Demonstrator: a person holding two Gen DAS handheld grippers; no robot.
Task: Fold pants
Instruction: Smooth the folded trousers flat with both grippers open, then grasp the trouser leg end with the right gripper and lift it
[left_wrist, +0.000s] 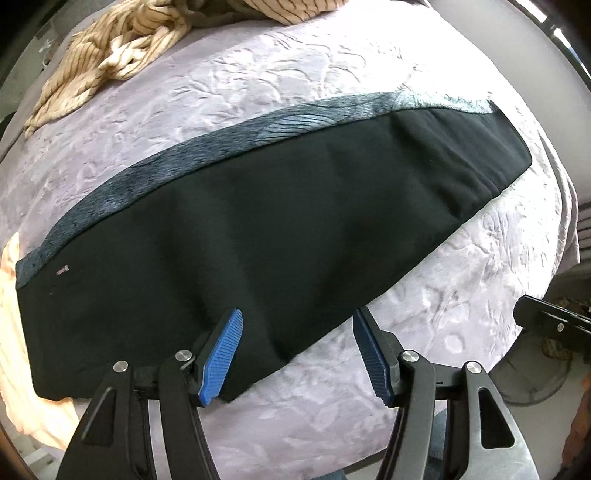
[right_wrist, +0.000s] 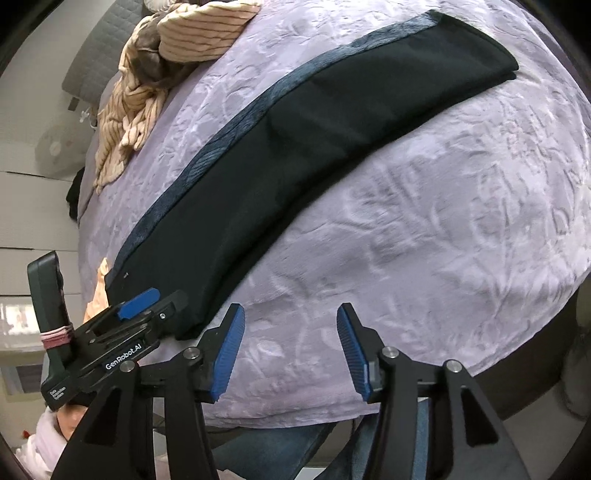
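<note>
Black handheld tools with blue ribbed finger pads

The left tool (left_wrist: 297, 354) and right tool (right_wrist: 290, 350) share matte black linkage arms, silver round pivot screws and triangular cut-outs. From the right wrist view, the left tool carries white "GenRobot.AI" lettering, a dark green handle and a pink band (right_wrist: 55, 338) wound round it.

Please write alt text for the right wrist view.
Black pants lie flat, folded lengthwise, on a lilac bedspread. The right tongs hover open over the bedspread; the left tongs sit at the pants' near end.
</note>
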